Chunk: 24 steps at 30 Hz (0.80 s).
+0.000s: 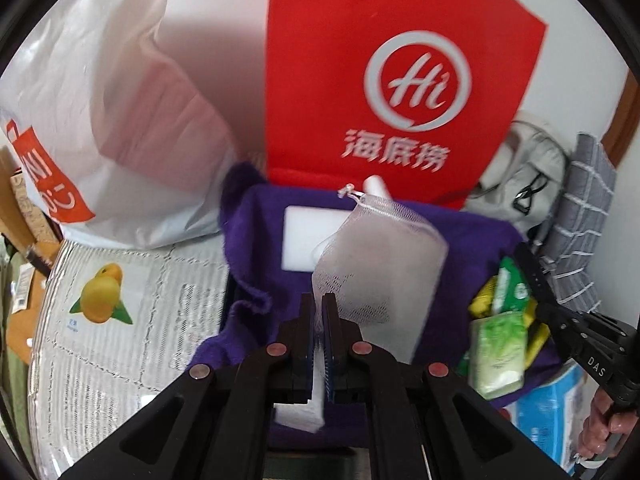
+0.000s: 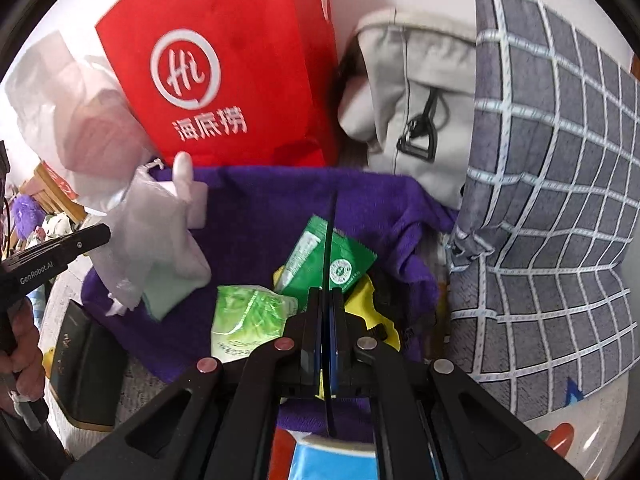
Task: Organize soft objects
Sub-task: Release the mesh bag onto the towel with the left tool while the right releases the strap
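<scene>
My left gripper is shut on a white mesh pouch and holds it up over the purple towel; the pouch also shows in the right wrist view. A white foam block lies on the towel beyond it. My right gripper is shut on the thin dark edge of a sheet that runs between its fingers. Beyond it lie a green sachet, a light green tissue pack and yellow items on the towel.
A red Haidilao bag stands behind the towel, with a white plastic bag on the left. A grey backpack and a grey checked cushion stand on the right. A blue-white pack lies at the near right.
</scene>
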{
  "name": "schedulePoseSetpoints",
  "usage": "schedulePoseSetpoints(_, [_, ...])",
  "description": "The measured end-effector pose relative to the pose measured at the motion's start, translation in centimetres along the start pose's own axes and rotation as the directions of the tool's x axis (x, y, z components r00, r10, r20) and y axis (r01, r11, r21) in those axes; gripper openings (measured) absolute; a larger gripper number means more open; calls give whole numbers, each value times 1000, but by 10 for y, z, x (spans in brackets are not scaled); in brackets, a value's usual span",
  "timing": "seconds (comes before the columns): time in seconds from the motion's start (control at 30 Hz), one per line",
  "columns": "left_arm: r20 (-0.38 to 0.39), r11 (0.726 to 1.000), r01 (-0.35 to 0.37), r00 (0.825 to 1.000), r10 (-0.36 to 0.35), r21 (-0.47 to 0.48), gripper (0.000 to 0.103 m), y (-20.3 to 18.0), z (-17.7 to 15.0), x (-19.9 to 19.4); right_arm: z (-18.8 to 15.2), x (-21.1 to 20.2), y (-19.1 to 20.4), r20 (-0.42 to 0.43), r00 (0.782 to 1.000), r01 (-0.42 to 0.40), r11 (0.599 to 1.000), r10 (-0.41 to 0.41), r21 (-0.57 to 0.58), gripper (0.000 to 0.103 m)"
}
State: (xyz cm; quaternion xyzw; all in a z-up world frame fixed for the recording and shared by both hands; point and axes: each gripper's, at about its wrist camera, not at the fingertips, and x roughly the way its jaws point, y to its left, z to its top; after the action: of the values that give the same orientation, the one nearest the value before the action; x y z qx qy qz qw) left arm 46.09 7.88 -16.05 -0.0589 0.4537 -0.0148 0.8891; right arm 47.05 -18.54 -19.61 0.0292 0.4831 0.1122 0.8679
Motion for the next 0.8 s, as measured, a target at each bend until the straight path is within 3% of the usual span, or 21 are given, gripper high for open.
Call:
schedulePoseSetpoints(0.3, [-98, 999, -35, 995, 36, 10, 5, 6, -7, 25, -5, 23, 4, -41, 999, 14, 1000, -15, -7, 3])
schedulePoseSetpoints(0.5, [-103, 1000, -23, 994, 25, 20, 6, 3, -9, 26, -4, 19, 4, -38, 999, 12, 1000, -13, -7, 4])
schedulePoseSetpoints(0.6, [-99, 999, -34, 994, 35, 11, 29, 7, -7, 22, -2, 12, 2, -29, 1000, -1, 1000, 1, -3, 6])
schedulePoseSetpoints(0.67, [-80, 997, -73, 994, 75, 22, 52, 7, -6, 17, -1, 6, 3, -18, 1000, -5, 1000, 5, -5, 15])
schedulePoseSetpoints(0.73, [-57, 994, -104, 993, 106, 30, 53, 9, -5, 11, 0, -1, 7, -3, 1000, -16, 1000, 16, -16, 33])
schedulePoseSetpoints(0.8, [-53, 994, -102, 993, 103, 30, 54, 11, -4, 6, -1, -8, 11, 24, 1000, -14, 1000, 14, -25, 36])
